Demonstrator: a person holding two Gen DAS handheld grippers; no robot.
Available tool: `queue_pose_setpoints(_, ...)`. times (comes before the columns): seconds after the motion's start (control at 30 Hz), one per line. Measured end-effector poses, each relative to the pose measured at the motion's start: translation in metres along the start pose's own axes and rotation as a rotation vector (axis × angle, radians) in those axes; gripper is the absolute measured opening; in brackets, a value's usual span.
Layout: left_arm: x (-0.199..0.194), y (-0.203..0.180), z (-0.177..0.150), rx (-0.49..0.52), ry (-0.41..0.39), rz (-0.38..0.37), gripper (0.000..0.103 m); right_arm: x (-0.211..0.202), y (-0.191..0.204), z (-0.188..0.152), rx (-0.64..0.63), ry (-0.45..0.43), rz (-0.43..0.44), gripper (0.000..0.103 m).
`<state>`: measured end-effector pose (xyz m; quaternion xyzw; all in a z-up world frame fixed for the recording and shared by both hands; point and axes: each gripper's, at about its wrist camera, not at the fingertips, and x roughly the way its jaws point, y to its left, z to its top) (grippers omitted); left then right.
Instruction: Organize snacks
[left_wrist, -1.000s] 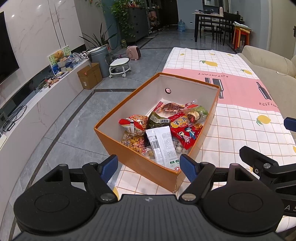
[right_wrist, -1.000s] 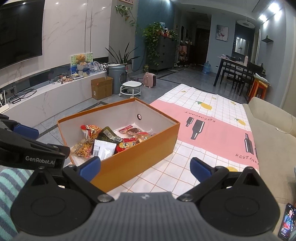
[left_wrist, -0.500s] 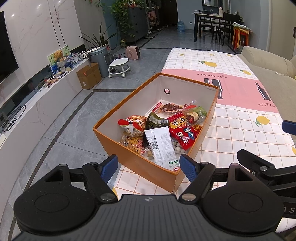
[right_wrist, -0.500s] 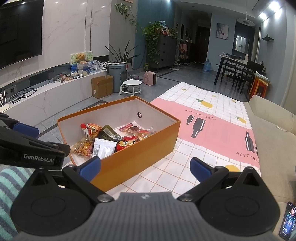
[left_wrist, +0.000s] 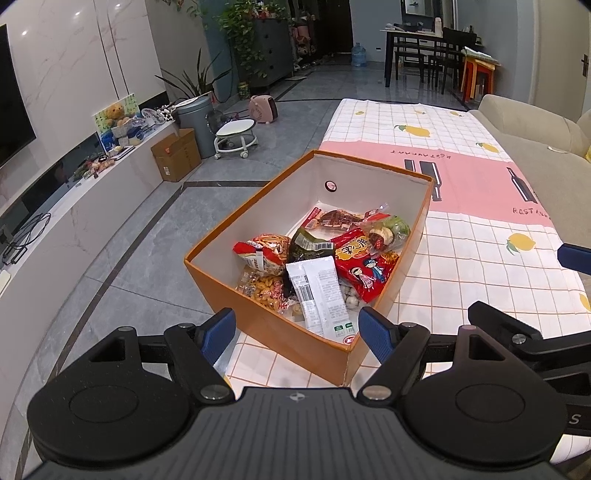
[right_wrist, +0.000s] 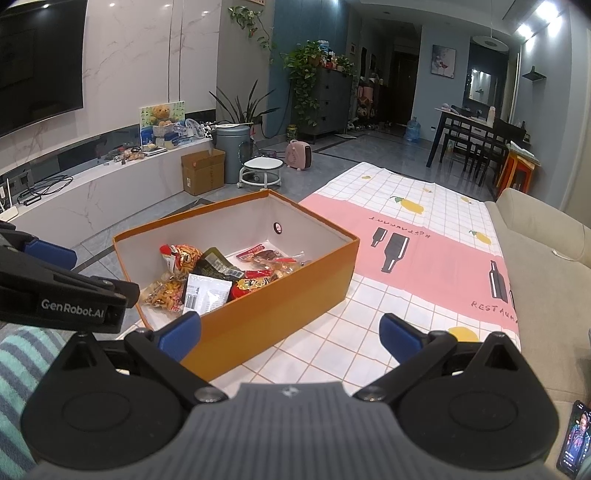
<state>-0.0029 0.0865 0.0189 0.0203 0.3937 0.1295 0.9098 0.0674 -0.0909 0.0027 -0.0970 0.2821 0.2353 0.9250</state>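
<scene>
Little changed in the last sec: left gripper (left_wrist: 296, 329) & right gripper (right_wrist: 289, 330) both spread, empty, snacks (left_wrist: 321, 258) all in box (left_wrist: 291, 338), prob done.

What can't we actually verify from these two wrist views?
- Snacks under the white packet and red packet: left wrist view, buried by the pile.
- Orange box floor at its near side: right wrist view, near wall blocks it.
- Packet print: too small in both views.
- Phone: right wrist view, cut by the frame edge.
- Right tool: only partly seen from the left wrist.
</scene>
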Motion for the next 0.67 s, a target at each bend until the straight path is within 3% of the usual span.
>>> queue_pose_setpoints(0.67,-0.0032,-0.0019,-0.0007,0.005,-0.008,-0.014,0.089,0.0009,-0.0029,-0.0017,0.006,0.009,-0.004,0.099)
